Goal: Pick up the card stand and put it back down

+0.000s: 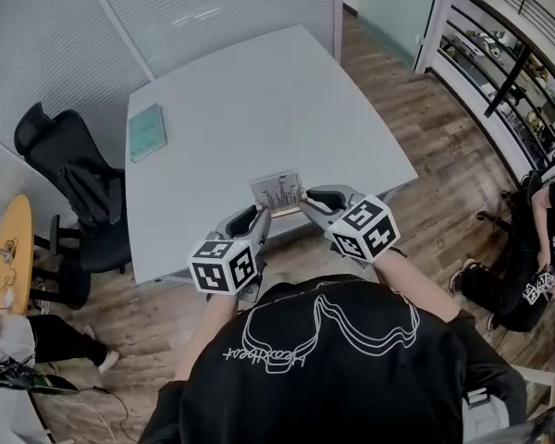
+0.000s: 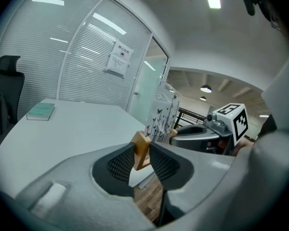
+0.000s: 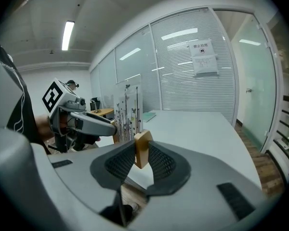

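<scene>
Left gripper (image 1: 262, 214) jaws clamped on card stand (image 1: 277, 191) left end, right gripper (image 1: 305, 198) jaws clamped opposite

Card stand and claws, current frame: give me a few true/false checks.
1. The left claw is shut on a wooden end of the card stand. True.
2. The right claw is open and empty. False: it is shut on the stand's other wooden end.
3. A teal notebook lies on the table, apart from the stand. True.
4. The card stand is at the table's far edge. False: it is at the near edge, right in front of the person.
5. The chair beside the table is red. False: it is black.
</scene>
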`<state>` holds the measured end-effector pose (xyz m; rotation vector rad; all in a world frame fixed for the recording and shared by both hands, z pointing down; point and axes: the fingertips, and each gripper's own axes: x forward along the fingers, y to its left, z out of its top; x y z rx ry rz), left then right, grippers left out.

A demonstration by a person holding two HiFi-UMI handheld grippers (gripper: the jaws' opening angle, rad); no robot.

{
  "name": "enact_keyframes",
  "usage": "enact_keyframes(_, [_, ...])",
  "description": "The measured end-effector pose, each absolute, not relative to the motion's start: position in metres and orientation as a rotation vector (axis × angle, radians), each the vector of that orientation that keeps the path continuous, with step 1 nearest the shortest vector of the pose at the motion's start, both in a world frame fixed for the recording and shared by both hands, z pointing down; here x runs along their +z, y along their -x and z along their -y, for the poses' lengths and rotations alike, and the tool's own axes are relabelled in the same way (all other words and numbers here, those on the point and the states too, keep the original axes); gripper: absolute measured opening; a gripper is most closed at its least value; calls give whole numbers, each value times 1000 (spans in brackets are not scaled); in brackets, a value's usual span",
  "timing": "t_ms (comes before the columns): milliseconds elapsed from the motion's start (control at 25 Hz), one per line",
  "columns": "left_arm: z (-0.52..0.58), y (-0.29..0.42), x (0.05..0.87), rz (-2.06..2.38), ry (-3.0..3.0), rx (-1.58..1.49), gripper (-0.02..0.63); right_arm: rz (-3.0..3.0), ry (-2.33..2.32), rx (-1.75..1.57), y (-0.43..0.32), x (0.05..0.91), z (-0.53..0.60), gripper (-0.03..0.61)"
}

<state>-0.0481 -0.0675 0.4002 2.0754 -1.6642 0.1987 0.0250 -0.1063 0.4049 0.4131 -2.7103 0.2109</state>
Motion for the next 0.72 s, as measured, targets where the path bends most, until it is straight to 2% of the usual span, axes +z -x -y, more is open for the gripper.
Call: enact_keyframes(720, [64, 47, 394, 1678, -2091, 209, 104, 2716, -409, 200, -25, 399, 103, 91])
